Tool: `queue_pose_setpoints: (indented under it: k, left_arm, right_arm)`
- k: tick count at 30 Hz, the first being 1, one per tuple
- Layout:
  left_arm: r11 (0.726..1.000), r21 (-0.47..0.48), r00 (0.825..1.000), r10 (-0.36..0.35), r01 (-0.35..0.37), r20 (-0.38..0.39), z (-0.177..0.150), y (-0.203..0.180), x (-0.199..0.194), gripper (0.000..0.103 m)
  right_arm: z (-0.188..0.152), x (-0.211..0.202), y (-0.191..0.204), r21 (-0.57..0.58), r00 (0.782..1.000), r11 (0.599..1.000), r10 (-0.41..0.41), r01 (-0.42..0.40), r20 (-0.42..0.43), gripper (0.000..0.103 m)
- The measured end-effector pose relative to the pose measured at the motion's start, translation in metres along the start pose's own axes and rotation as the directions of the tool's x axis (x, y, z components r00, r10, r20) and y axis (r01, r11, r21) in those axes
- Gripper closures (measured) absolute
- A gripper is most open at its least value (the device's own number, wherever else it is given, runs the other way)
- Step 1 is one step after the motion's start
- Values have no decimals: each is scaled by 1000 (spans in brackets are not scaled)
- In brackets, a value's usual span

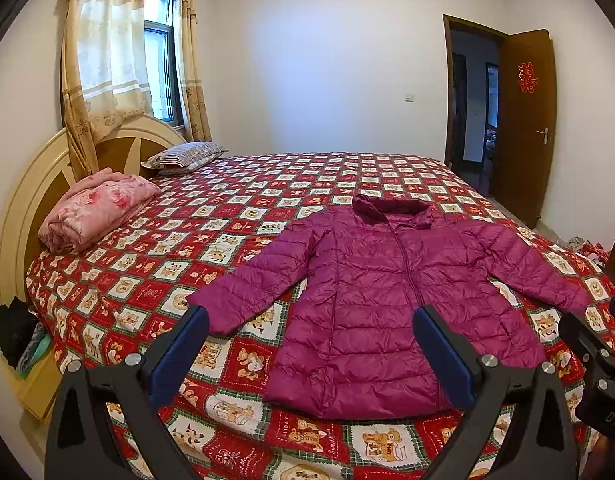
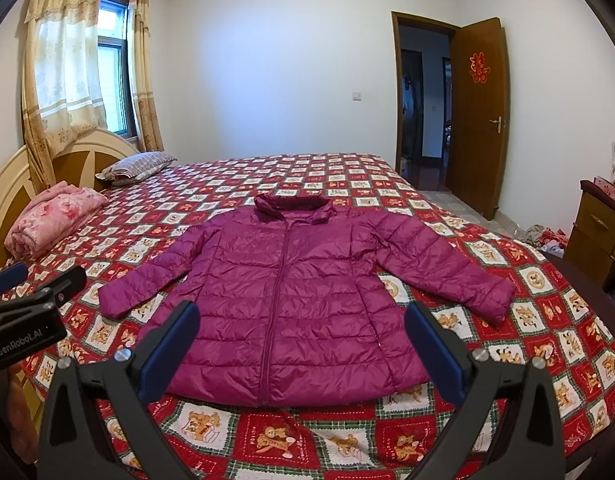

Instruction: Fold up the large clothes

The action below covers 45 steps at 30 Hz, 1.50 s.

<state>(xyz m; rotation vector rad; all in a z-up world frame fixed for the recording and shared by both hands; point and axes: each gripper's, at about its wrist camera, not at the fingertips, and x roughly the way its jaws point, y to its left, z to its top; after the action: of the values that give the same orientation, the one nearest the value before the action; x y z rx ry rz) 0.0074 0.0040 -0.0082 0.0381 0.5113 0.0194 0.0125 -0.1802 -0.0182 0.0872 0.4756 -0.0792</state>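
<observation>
magenta quilted nylon is what we see first: a puffer jacket (image 2: 283, 300) lies flat and face up on the bed (image 2: 507, 360), zipped shut, near the bed's near edge. its long axis runs from that near edge toward the far edge, with the hem closest to us and the collar (image 2: 293, 204) pointing away toward the far wall. both sleeves are spread out and angle back toward the near edge, one cuff (image 2: 111, 300) toward the headboard side, the other (image 2: 495, 296) toward the foot side by the door (image 2: 477, 112).

our left tool (image 1: 311, 334) hovers over the near edge with its blue-padded fingers wide apart, holding nothing; between them we see the jacket's hem and the headboard-side sleeve (image 1: 251, 280). our right tool (image 2: 301, 330) hangs likewise spread apart and empty, framing the jacket's lower body. the two tools sit just beside each other.

at the headboard (image 2: 11, 176) end a folded pink blanket (image 2: 51, 220) and a striped pillow (image 2: 137, 164) rest well apart from the jacket. a red bear-patterned quilt (image 2: 347, 440) covers the bed.
</observation>
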Motion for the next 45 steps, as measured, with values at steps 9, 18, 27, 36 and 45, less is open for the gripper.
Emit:
queue_pose_setpoints:
  k: [9, 18, 27, 36, 45]
  left_arm:
    - [1000, 0, 1000, 1, -1, 0, 0, 0, 0, 1]
    - [1000, 1, 1000, 1, -1, -1, 0, -1, 0, 1]
    - [1000, 3, 1000, -1, 1, -5, -1, -2, 1, 1]
    - [999, 23, 998, -24, 26, -64, -4, -5, 27, 1]
    - [999, 52, 993, 24, -18, -116, -1, -2, 80, 1]
  right_arm:
    - [-1, 0, 1, -1, 1000, 1000, 4, -4, -5, 0]
    - [-1, 1, 2, 0, 1000, 1000, 7, -7, -8, 0]
    - [-3, 3, 4, 1, 999, 1000, 24, -24, -22, 0]
    - [-4, 18, -5, 12, 998, 999, 30, -30, -47, 0]
    - [-11, 74, -53, 96, 987, 995, -2, 18, -160, 0]
